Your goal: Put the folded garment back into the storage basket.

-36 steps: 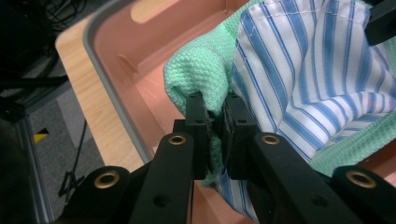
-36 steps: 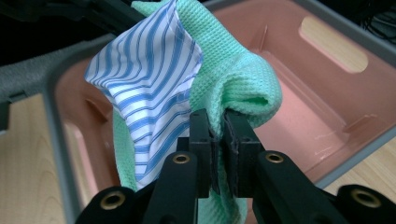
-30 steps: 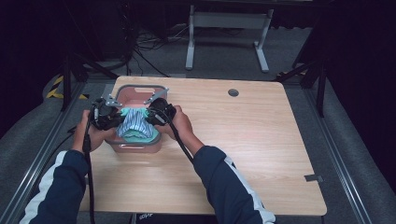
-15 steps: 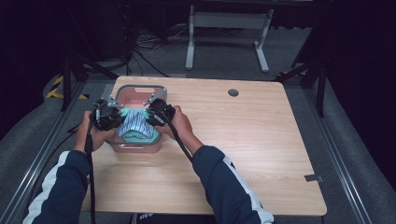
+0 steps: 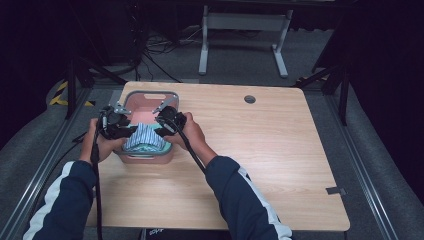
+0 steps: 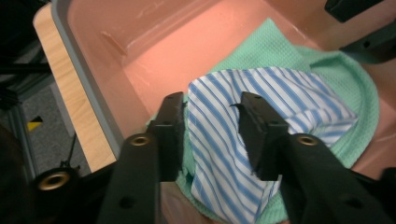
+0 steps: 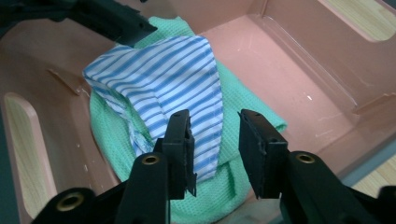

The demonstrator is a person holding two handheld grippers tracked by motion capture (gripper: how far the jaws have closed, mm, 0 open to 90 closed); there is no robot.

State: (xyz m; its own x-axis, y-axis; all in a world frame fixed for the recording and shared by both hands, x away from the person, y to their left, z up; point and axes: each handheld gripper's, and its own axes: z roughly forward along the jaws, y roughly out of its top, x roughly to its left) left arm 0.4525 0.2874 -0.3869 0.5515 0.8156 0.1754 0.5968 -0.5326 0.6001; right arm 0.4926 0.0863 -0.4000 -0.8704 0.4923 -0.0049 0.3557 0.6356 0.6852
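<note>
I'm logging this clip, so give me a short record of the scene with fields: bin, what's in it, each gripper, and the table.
bin: pink bin with grey rim, on the table's left part
contents: striped cloth lying on top of a green cloth
left gripper: jaws just opened, apart over the striped cloth, not pinching it
right gripper: jaws just opened, apart over the edge of the striped cloth and the green cloth, no grip
hands: one at each side of the bin
table: wooden table with a round hole near its far edge
</note>
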